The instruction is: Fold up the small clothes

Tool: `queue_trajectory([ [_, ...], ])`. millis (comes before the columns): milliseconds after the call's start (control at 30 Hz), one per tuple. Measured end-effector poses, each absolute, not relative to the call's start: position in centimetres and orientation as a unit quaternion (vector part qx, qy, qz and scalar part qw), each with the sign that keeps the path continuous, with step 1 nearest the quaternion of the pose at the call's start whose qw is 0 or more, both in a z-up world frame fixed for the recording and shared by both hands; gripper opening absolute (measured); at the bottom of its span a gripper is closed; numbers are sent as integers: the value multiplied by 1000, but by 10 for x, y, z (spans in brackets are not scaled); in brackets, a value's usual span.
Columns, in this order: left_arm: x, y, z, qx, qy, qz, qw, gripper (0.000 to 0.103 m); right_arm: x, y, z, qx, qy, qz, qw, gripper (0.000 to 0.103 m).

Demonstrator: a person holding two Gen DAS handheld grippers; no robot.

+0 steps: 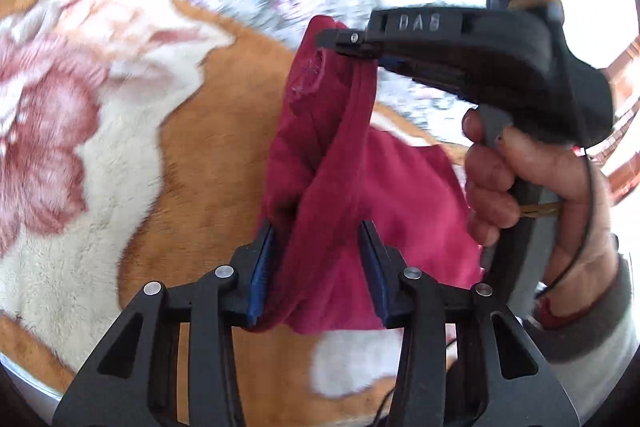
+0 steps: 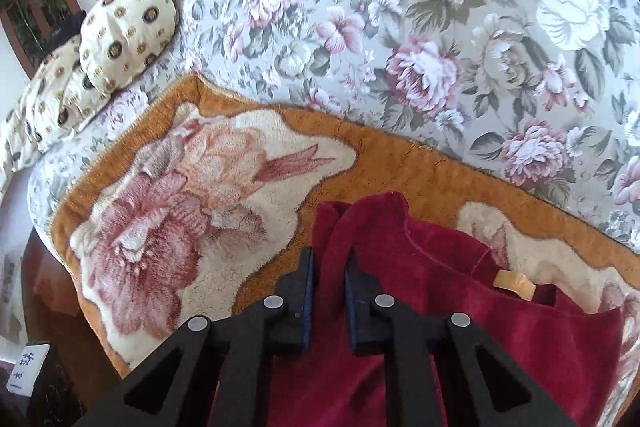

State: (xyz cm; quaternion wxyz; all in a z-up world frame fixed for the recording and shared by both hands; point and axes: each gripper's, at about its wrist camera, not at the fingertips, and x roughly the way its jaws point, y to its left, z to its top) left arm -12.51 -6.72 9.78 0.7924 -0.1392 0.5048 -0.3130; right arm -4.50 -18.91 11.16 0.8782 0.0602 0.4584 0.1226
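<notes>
Garment: small crimson fleece garment (image 1: 320, 163) stretched lengthwise between left gripper (image 1: 320, 259) and right gripper (image 2: 330, 287), both jaws clamping cloth, above orange floral blanket (image 2: 380, 155).

Right claw (image 2: 329, 267) pinches red garment (image 2: 440, 307) above floral blanket (image 2: 180, 195).

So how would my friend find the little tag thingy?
Start at the orange flower blanket on the floral bed cover. On it lies the dark red garment pinched by the right gripper. The tan tag sits at its neckline, the only pale patch on red.
</notes>
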Motion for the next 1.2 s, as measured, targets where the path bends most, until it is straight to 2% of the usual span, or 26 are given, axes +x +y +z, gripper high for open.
queue_trajectory([
  [167,-153,-114,138,-101,479,-369,790,41,-85,-252,147,86,417,110,898,10],
  [300,-171,-153,148,-68,479,-412,772,41,-118,-312,156,115,401,87,905,9],
  [467,-194,-222,121,-20,505,-452,734,41,-144,-384,117,177,418,34,891,9],
  [600,-207,-260,85,8,557,-472,683,40,-152,-427,61,260,446,15,856,9],
  [667,-212,-262,88,28,549,-472,689,40,-160,-444,43,325,437,22,838,13],
  [700,-214,-257,98,36,536,-477,696,40,-167,-450,43,347,425,28,836,22],
  [733,-216,-252,106,40,526,-481,701,40,-174,-456,45,363,410,34,836,36],
  [833,-211,-230,130,52,497,-483,719,41,-195,-461,59,386,373,64,841,47],
  [1000,-208,-186,143,59,481,-445,754,41,-205,-443,55,373,396,76,836,53],
  [1100,-198,-173,125,52,499,-411,761,41,-201,-434,40,360,422,57,830,56],
  [1200,-192,-173,96,50,532,-406,742,41,-194,-436,31,388,413,53,822,57],
])
